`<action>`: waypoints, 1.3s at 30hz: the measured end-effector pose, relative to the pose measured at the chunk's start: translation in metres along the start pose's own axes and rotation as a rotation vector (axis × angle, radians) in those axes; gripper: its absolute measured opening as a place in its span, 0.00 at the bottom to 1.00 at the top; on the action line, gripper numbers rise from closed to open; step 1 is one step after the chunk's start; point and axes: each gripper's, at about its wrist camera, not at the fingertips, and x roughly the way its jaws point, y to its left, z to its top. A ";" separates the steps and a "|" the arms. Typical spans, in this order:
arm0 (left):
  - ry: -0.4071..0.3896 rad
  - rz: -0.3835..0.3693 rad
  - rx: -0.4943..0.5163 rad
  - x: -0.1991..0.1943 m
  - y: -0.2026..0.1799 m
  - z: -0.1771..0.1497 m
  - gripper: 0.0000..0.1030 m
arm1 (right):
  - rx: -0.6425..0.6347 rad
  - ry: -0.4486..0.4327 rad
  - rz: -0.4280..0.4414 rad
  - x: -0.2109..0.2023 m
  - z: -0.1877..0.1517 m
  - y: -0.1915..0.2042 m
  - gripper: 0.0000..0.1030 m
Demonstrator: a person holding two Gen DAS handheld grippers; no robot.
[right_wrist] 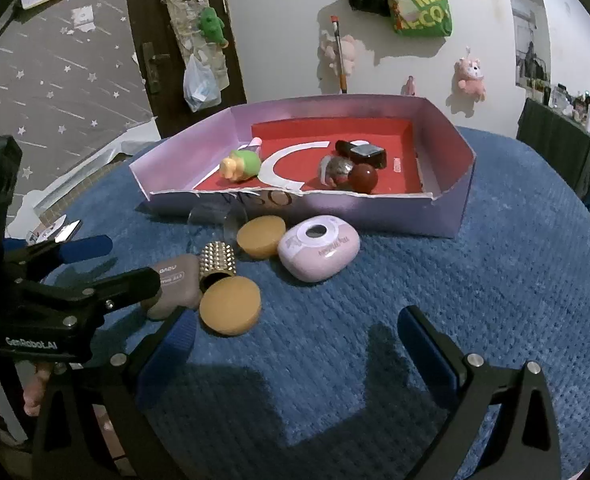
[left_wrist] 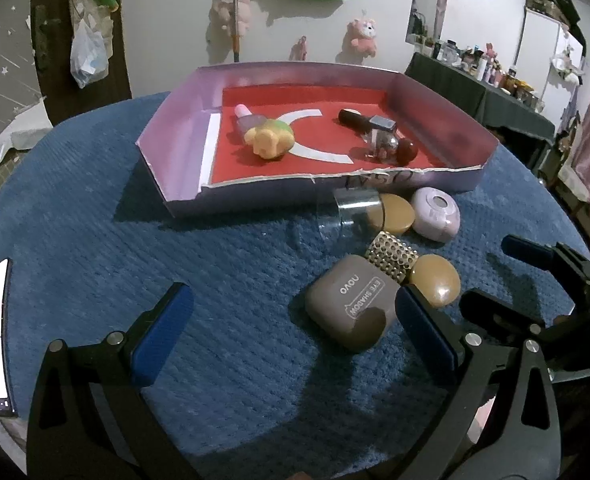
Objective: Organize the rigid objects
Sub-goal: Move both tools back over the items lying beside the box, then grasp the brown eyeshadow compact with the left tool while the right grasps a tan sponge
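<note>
Both sets of jaws wide apart, nothing held. Left gripper (left_wrist: 295, 334) low over the blue-covered bench (left_wrist: 223, 264), its right pad just beside the taupe eyeshadow case (left_wrist: 351, 306). Right gripper (right_wrist: 295, 354) hanging over bare cloth, the cluster of loose things ahead and to its left.

Still out on the bench, in front of the shallow pink box (left_wrist: 183, 196): the eyeshadow case, a gold studded cylinder (left_wrist: 391, 256) touching its far corner, two tan round lids, one nearer (left_wrist: 435, 280) and one farther (left_wrist: 391, 214), a clear plastic cup (left_wrist: 349, 210) on its side, and a lilac rounded case (left_wrist: 435, 218). Already inside the box on the red liner: a yellow-and-green toy (left_wrist: 269, 140), a dark tube (left_wrist: 353, 118), a small glass bottle (left_wrist: 381, 138) and a dark red ball (left_wrist: 407, 150).

Eyeshadow case likely the next pick for the left. Probably light, hard plastic, smooth with rounded edges, so apt to slip if pinched at a corner. Best taken across the two long flat sides, pads square to them, near the middle. Studded cylinder pressed against it, liable to roll once the case lifts. Tan lids low and domed, little to grip, likely awkward. Clear cup thin, probably flexing under a hard squeeze; gentle closing there.
</note>
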 end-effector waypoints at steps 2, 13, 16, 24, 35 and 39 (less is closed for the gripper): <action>0.002 -0.007 0.008 0.002 -0.002 0.000 1.00 | 0.016 -0.001 0.011 -0.001 0.000 -0.004 1.00; 0.019 0.003 0.009 0.016 0.001 -0.004 1.00 | 0.053 -0.001 0.026 -0.001 0.003 -0.011 1.00; 0.014 0.044 -0.006 0.016 0.013 -0.005 1.00 | 0.046 0.005 0.034 0.001 0.002 -0.007 1.00; 0.021 0.079 -0.064 0.017 0.042 -0.010 1.00 | -0.049 -0.001 0.045 0.008 -0.002 0.019 1.00; 0.007 0.032 -0.040 0.023 0.036 -0.001 0.99 | -0.108 -0.026 0.018 0.022 -0.006 0.034 0.79; 0.008 0.032 -0.032 0.027 0.033 0.001 0.98 | -0.113 -0.031 0.010 0.024 -0.006 0.036 0.74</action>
